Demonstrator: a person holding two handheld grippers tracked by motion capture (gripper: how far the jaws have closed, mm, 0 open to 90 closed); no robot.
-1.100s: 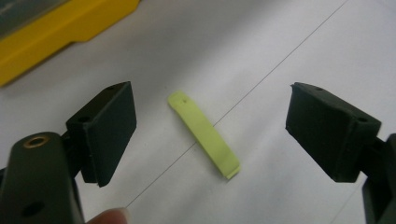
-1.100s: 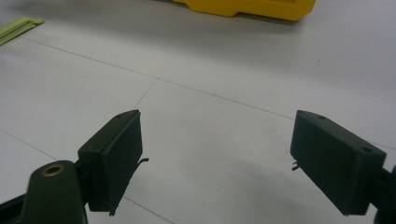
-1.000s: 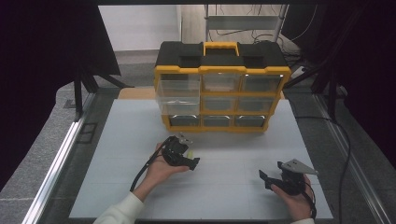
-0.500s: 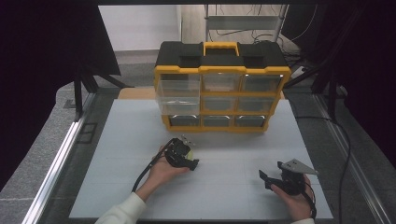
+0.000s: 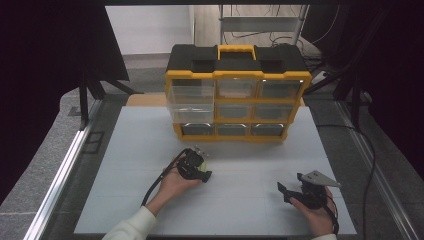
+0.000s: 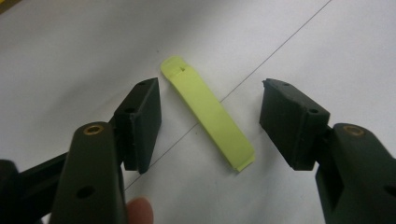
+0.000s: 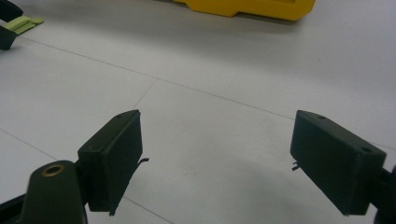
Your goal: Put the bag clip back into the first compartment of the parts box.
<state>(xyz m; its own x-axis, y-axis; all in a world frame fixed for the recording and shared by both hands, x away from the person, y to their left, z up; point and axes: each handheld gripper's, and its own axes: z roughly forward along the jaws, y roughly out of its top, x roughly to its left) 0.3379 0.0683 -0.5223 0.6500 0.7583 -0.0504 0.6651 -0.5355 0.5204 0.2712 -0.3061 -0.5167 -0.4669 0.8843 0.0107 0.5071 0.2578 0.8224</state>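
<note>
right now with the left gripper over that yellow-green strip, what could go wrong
The left gripper has just been closing; the yellow-green strip lies flat on the table between its jaws, pads not yet touching.

1. The strip lies slanted across the gap, so one pad may catch an end and spin it away.
2. It looks thin and flat, so the pads could close above it and miss.
3. Pressing lower risks the jaws scraping the table.

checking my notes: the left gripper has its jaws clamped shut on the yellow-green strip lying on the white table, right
Not quite. In the left gripper view, the left gripper has just been closing, but its jaws stand apart on either side of the yellow-green strip without touching it. The strip does lie flat on the white table.
</note>
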